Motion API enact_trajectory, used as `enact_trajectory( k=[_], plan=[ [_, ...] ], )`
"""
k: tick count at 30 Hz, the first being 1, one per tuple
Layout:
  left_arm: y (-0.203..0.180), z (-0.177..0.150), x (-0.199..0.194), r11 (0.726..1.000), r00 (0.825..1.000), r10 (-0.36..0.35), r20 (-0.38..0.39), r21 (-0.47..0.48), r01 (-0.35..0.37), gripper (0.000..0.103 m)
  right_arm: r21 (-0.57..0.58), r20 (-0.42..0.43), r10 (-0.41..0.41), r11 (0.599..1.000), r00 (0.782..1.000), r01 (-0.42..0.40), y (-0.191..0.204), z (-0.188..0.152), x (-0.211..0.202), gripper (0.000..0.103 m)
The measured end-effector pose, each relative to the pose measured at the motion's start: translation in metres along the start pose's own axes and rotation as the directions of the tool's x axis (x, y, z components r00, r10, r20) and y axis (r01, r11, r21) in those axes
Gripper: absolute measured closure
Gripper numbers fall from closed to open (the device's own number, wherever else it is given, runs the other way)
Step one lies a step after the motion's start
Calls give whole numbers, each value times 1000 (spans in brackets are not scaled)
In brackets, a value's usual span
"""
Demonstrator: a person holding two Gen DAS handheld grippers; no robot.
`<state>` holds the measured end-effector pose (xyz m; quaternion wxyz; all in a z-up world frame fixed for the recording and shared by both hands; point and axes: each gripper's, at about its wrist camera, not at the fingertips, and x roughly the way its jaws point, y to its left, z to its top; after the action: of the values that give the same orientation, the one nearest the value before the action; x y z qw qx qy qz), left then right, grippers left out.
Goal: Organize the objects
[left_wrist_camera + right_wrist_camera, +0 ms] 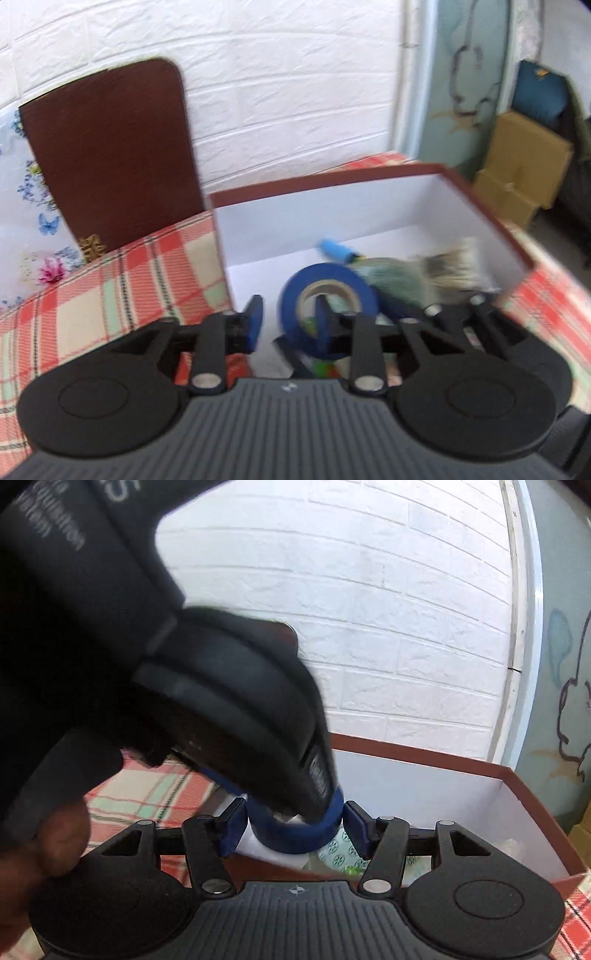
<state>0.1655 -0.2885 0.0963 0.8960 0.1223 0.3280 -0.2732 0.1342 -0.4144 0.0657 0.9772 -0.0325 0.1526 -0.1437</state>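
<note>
The blue tape roll (295, 834), pinched across its width by the right gripper (293, 829) above the open box (491, 225), awaits release, while the left gripper (286, 325) stands spread, one finger seemingly through the roll's core (withdraw it first).

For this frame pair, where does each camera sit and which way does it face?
Left wrist: on the left tool, angled down into the open box; its two fingers show, one inside the blue tape roll.
Right wrist: on the right tool, facing the brick wall across the box; its fingers clamp the roll, with the left tool's body and part of a hand at left.
Shared: box, roll, wall.
</note>
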Motion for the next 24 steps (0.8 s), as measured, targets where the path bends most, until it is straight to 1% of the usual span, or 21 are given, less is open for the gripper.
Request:
enact_trajectory(
  k=[2, 3, 4, 5, 7, 9, 10, 11, 13, 15, 18, 20, 22, 23, 24],
  plan=[
    [7, -2, -2, 999, 1000, -27, -2, -30, 27, 69, -5, 11, -4, 1000, 1000, 4, 3, 0, 0, 47],
    [8, -2, -5, 999, 999, -38, 5, -33, 38, 69, 3, 19, -5, 1000, 1000, 4, 3, 0, -2, 43],
    [7, -3, -9, 999, 999, -38, 14, -24, 39, 67, 11, 23, -5, 1000, 1000, 4, 3, -1, -5, 42],
    [4, -6, -13, 999, 999, -30, 20, -10, 31, 64, 18, 26, -8, 1000, 1000, 8, 4, -2, -9, 42],
    [-1, -8, -19, 1000, 999, -26, 36, 8, 26, 60, 34, 43, -20, 999, 999, 19, 5, -5, -21, 42],
    [-6, -14, -30, 1000, 999, -14, 50, 14, 13, 54, 49, 54, -32, 998, 998, 29, 6, -9, -36, 40],
    [-8, -18, -34, 1000, 999, -6, 50, 16, 5, 51, 59, 49, -34, 998, 998, 32, 7, -13, -42, 40],
    [-10, -23, -39, 1000, 999, -6, 47, 19, 5, 51, 77, 40, -35, 997, 999, 31, 7, -17, -49, 40],
    [-12, -33, -46, 1000, 999, -12, 38, 25, 11, 50, 103, 17, -32, 994, 999, 30, 8, -28, -62, 40],
    [-14, -45, -53, 1000, 1000, 6, 29, 27, -7, 47, 111, -27, -35, 993, 999, 38, 10, -41, -70, 39],
    [-13, -66, -57, 1000, 1000, 21, -17, 13, -20, 46, 158, -140, -31, 986, 990, 53, 6, -61, -77, 39],
    [-11, -81, -56, 999, 998, 33, -54, 3, -33, 45, 199, -195, -19, 978, 981, 59, 2, -71, -82, 39],
    [-10, -95, -56, 999, 995, 44, -93, -5, -45, 44, 213, -224, -24, 974, 974, 73, 1, -77, -89, 38],
    [-9, -102, -56, 999, 993, 50, -109, -10, -51, 44, 214, -229, -28, 974, 973, 78, 6, -77, -96, 36],
    [-8, -109, -58, 998, 991, 54, -123, -15, -56, 43, 215, -232, -32, 973, 972, 84, 4, -80, -112, 33]
  ],
)
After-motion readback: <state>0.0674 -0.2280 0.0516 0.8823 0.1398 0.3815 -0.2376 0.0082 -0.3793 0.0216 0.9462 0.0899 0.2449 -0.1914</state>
